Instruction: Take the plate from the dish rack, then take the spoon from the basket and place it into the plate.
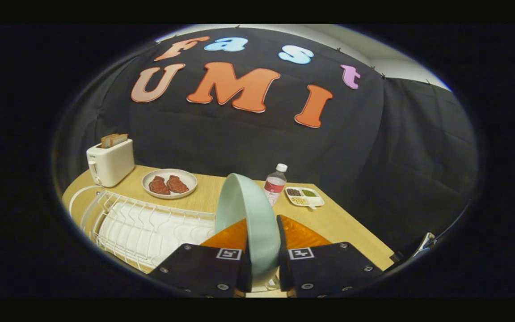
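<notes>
- Boxy cream plastic toaster (110, 163): smooth casing, two browned bread slices (114, 140) standing in its slots; a small dark mark on its front is too small to read.
- White wire dish rack (145, 230): thin coated rods, rounded corners, on the pale wood-grain tabletop (342, 223) below the toaster.
- Round beige dish (169, 183): glossy, holding two reddish-brown meat pieces, just beyond the rack.
- Pale mint-green round plate (248, 219): matte, held on edge, upright, above the table beside the rack.
- Black two-finger gripper (264, 264): both fingers clamped on the plate's lower rim; square black-and-white markers on the finger blocks, orange panels behind.
- Clear plastic bottle (276, 183): white cap, red label, print unreadable.
- White divided tray (304, 197): rounded, compartments of dark, green and yellow grains.
</notes>
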The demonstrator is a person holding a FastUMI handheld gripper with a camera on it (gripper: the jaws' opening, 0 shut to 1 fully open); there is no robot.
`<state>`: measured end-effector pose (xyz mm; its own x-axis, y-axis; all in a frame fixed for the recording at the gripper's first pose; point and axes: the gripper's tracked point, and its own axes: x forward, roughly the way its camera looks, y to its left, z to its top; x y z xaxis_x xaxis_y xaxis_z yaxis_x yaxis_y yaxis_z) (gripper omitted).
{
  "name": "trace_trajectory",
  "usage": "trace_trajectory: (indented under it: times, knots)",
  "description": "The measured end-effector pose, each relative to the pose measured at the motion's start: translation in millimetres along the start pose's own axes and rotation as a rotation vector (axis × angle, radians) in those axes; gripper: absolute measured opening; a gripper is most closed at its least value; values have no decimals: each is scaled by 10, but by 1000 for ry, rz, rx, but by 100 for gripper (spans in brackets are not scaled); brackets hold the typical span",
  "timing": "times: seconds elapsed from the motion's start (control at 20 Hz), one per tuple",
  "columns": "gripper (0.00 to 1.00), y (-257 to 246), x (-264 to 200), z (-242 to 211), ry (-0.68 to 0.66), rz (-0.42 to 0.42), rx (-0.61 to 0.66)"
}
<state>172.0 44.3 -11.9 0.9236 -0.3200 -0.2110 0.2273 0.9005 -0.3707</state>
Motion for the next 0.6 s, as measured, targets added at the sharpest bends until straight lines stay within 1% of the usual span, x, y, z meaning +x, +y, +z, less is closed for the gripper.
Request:
trace_trajectory:
  times: [0.25,0.6]
  knots:
    - [24,-14,-214,106,-14,44,48]
    - [23,-116,-743,47,-34,134,127]
